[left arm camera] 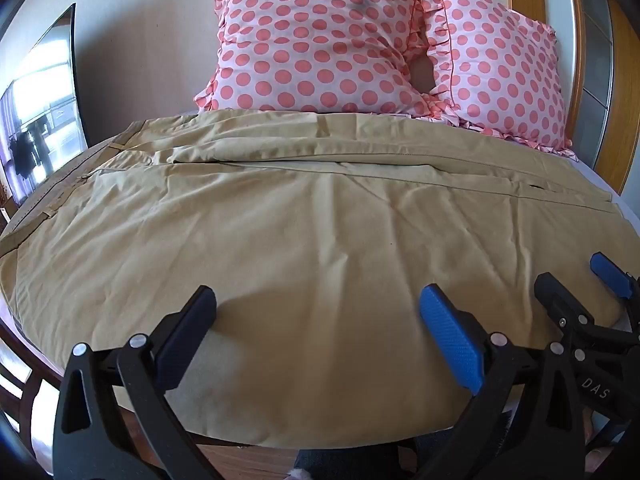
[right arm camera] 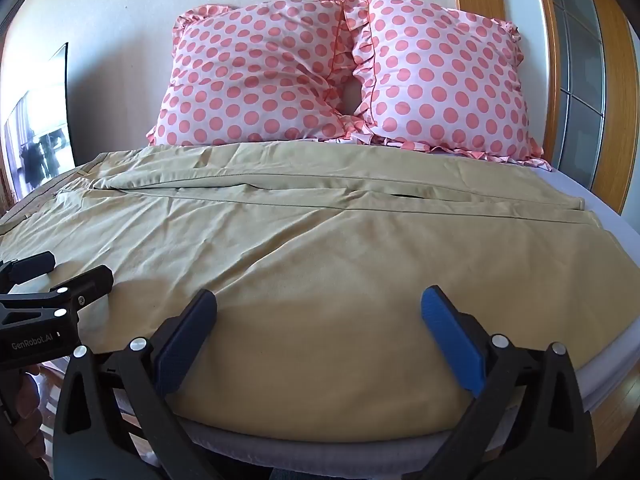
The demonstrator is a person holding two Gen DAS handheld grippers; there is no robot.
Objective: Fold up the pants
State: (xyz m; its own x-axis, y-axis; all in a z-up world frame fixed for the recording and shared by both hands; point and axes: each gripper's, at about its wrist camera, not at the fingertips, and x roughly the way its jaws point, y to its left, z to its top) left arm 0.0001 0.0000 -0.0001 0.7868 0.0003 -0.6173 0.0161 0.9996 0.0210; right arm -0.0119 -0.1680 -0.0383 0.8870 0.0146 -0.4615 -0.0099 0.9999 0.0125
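Note:
Tan pants (left arm camera: 304, 216) lie spread flat across the bed, waistband at the left, legs running to the right; they also show in the right wrist view (right arm camera: 320, 248). My left gripper (left arm camera: 318, 304) is open and empty, just above the near edge of the pants. My right gripper (right arm camera: 319, 304) is open and empty over the near edge further right. The right gripper also shows in the left wrist view (left arm camera: 580, 280), and the left gripper in the right wrist view (right arm camera: 64, 272).
Two pink polka-dot pillows (left arm camera: 320, 40) (right arm camera: 444, 80) lean against the wall behind the pants. The lilac bed sheet (right arm camera: 600, 368) shows at the right. A dark TV screen (left arm camera: 44, 108) stands at the left. A wooden door frame (right arm camera: 552, 60) is at the right.

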